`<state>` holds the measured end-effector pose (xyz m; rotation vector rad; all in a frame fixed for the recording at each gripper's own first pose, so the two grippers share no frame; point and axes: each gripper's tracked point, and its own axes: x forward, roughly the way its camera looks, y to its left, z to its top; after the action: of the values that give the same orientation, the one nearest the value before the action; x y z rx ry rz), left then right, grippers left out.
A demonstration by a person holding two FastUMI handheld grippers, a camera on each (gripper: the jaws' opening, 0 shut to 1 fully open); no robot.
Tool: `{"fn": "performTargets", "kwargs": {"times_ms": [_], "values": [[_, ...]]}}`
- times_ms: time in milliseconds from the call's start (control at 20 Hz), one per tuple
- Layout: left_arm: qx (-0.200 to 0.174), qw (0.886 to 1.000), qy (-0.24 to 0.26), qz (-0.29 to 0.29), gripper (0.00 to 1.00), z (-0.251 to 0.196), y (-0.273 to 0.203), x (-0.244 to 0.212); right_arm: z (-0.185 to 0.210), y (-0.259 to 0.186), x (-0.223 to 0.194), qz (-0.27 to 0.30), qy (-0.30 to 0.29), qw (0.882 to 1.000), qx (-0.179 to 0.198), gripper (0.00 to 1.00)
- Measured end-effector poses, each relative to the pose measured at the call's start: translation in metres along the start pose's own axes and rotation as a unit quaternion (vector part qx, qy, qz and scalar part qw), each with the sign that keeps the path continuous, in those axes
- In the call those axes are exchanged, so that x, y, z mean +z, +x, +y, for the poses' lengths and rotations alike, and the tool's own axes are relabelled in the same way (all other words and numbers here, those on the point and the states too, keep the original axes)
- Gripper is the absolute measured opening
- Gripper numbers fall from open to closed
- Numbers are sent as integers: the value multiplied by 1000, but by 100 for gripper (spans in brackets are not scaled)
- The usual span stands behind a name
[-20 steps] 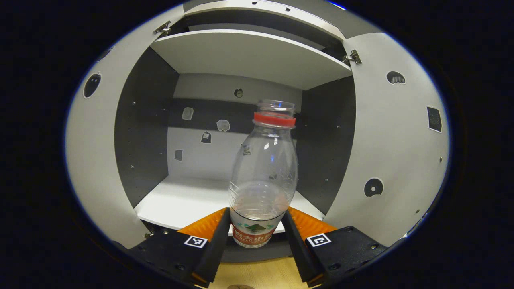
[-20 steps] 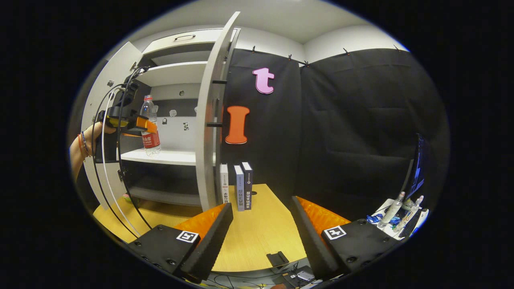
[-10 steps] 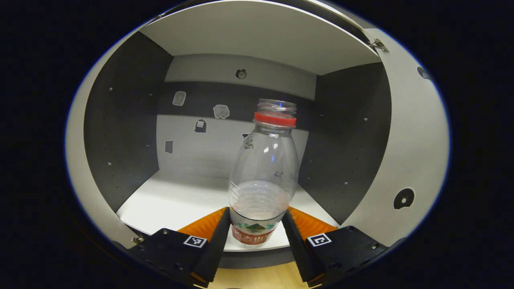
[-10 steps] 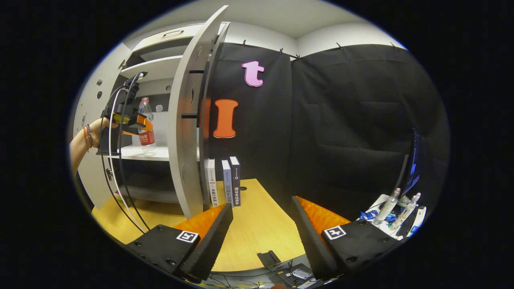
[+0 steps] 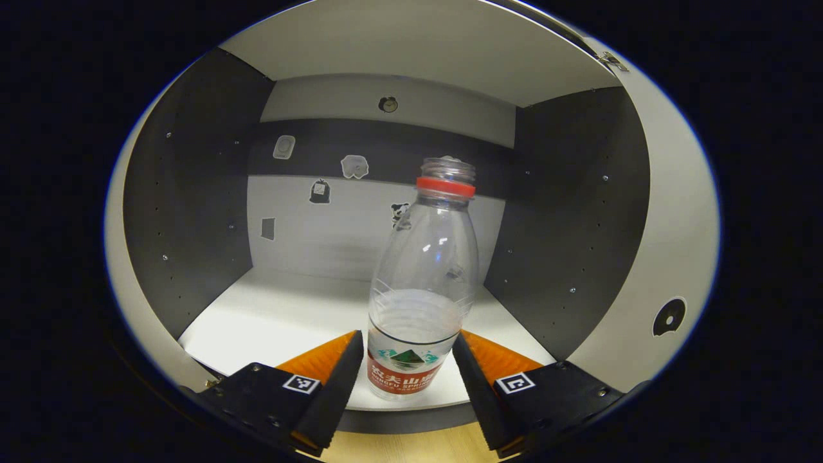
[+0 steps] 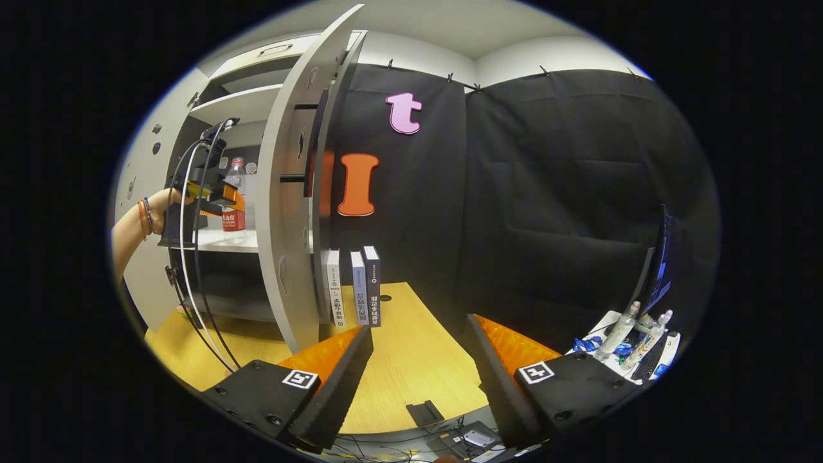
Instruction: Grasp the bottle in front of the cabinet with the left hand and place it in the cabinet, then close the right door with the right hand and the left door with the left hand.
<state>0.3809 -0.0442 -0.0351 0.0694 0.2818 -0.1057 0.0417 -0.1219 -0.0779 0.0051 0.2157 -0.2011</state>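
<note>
A clear plastic bottle (image 5: 418,289) with a red neck ring and red label stands upright on the white cabinet shelf (image 5: 276,315), near its front edge. My left gripper (image 5: 408,334) is open around the bottle's lower part, with a small gap at the left finger. In the right gripper view the bottle (image 6: 233,206) stands inside the cabinet, with the left gripper (image 6: 222,193) and a hand (image 6: 128,225) beside it. The right door (image 6: 283,193) and left door (image 6: 136,173) stand open. My right gripper (image 6: 418,328) is open and holds nothing, above the wooden table (image 6: 418,366).
Three books (image 6: 353,283) stand upright on the table beside the right door. Small stickers (image 5: 319,191) dot the cabinet's back wall. Several bottles (image 6: 620,331) and clutter lie at the far right. Cables (image 6: 193,289) hang from the left gripper.
The left gripper carried the bottle into the cabinet, set it on the shelf, and its fingers parted from it. The right gripper drifted slightly; the right door looks closer.
</note>
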Motion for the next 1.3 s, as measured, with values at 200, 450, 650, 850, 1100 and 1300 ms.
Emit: {"fn": "performTargets", "kwargs": {"times_ms": [200,450,650,850,1100,1300], "values": [[4,1000,-12,-2,95,2,-7,-1,1,-4,-3,3,1,1000,5,97],[-4,1000,-11,-21,95,-1,-33,9,5,-7,-2,1,3,1000,11,97],[-7,999,-9,-45,95,1,-75,17,12,-8,5,-7,0,1000,20,97],[-11,998,-8,-59,95,5,-127,20,27,-9,15,-17,-2,999,39,97],[-12,996,-14,-89,95,15,-199,27,29,0,43,-41,-11,998,45,97],[1,994,-16,-104,95,36,-249,23,34,14,69,-59,-10,997,57,97]]}}
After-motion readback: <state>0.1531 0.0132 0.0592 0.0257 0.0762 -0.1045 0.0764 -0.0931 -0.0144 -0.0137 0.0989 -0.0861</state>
